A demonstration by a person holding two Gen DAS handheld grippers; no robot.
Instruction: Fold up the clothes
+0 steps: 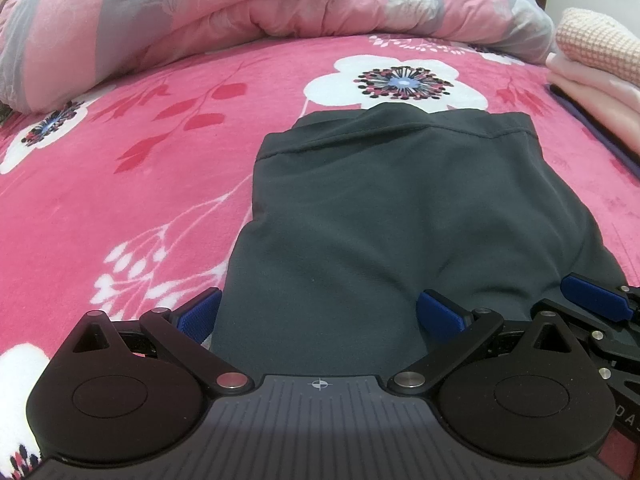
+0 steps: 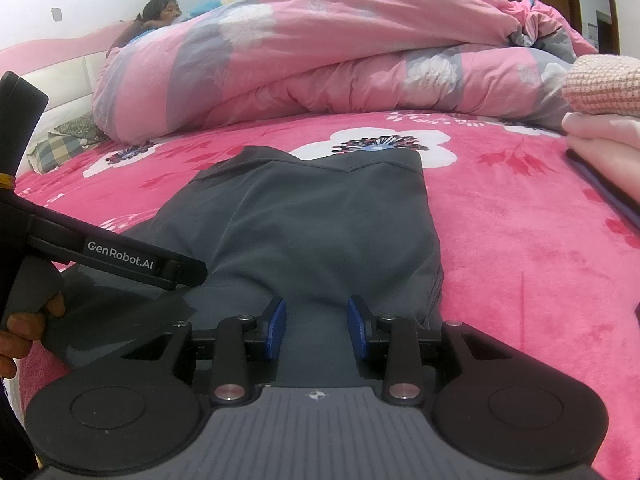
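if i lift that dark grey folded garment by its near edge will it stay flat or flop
The dark grey folded garment will probably flop: soft creases suggest limp cloth. Likely light, lying thin on the pink floral fleece blanket. Its layers may slide apart.

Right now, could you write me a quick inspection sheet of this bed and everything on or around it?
Surface: pink flowered blanket covering the bed.
Job's things: dark grey garment lying flat, partly folded, hem at the far end.
Clutter: folded pale pink clothes at the right edge, with a knitted pink piece on top; a rolled pink and grey quilt behind.
Grippers: left gripper, jaws wide open over the garment's near edge; right gripper, jaws apart astride the cloth, not pinching it.
Cables: nothing seen.
Surroundings: white wall, wooden door, a person beyond the quilt.
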